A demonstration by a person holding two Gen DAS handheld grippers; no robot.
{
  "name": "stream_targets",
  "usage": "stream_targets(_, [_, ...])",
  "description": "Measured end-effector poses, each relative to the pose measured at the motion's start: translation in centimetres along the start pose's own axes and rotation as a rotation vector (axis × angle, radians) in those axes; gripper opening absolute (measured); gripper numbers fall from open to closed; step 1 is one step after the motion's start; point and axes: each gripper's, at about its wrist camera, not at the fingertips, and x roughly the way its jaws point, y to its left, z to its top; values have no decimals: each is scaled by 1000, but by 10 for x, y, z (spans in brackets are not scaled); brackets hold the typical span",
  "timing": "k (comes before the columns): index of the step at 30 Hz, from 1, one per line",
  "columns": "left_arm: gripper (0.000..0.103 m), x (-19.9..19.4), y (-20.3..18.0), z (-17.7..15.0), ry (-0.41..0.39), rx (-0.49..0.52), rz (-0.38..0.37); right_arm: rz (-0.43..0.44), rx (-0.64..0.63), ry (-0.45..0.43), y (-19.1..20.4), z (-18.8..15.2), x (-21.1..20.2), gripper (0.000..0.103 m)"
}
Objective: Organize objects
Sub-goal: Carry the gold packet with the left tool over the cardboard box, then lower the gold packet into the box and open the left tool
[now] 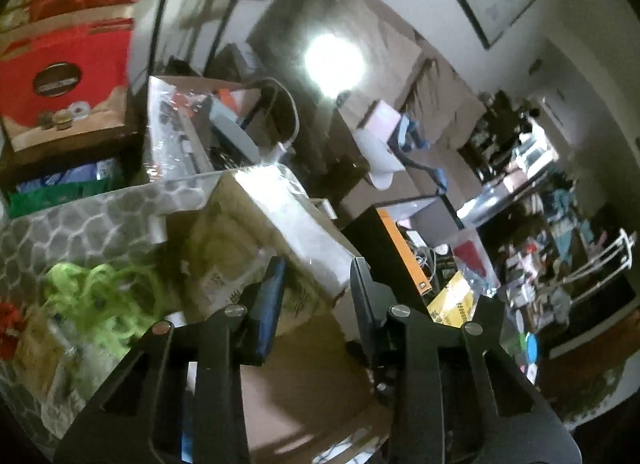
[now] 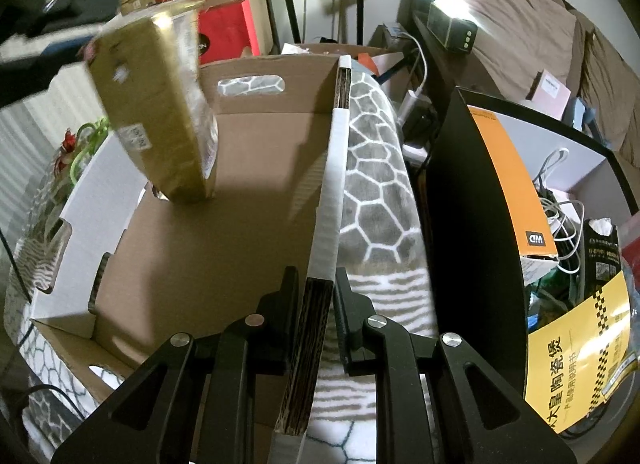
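left gripper (image 1: 316,296): jaws part open with nothing between the pads; not gripping.
packet (image 2: 156,112): ahead and slightly left of the left gripper, tipped against the far corner inside the cardboard box (image 2: 224,248). Long axis near upright, leaning. Tan card under glossy clear wrap, flat slab shape. Left hand is nearer; looks just dropped in, my guess.
green cord (image 1: 100,296): further left of the left gripper, outside the box, thin loose loops.
right gripper (image 2: 316,296): clamped on the box's right wall, corrugated edge with white facing between the pads.
blanket (image 2: 372,200): right of the right gripper, soft grey pile, white cell pattern.
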Motion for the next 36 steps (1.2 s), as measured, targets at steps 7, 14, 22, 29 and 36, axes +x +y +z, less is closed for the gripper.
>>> stream_targets(7, [30, 50, -35, 9, 109, 67, 48, 3, 0, 9, 0, -1, 3, 16])
stream_targets(14, [60, 38, -15, -5, 68, 89, 142, 1, -7, 14, -1, -2, 2, 16])
stream_targets(22, [58, 44, -23, -49, 169, 223, 263, 4, -6, 12, -1, -2, 1, 16])
stream_targets(29, [32, 68, -16, -58, 217, 133, 327, 5, -6, 13, 1, -2, 2, 16])
stream_targets(36, [5, 64, -3, -54, 169, 116, 359, 6, -8, 12, -1, -2, 1, 16])
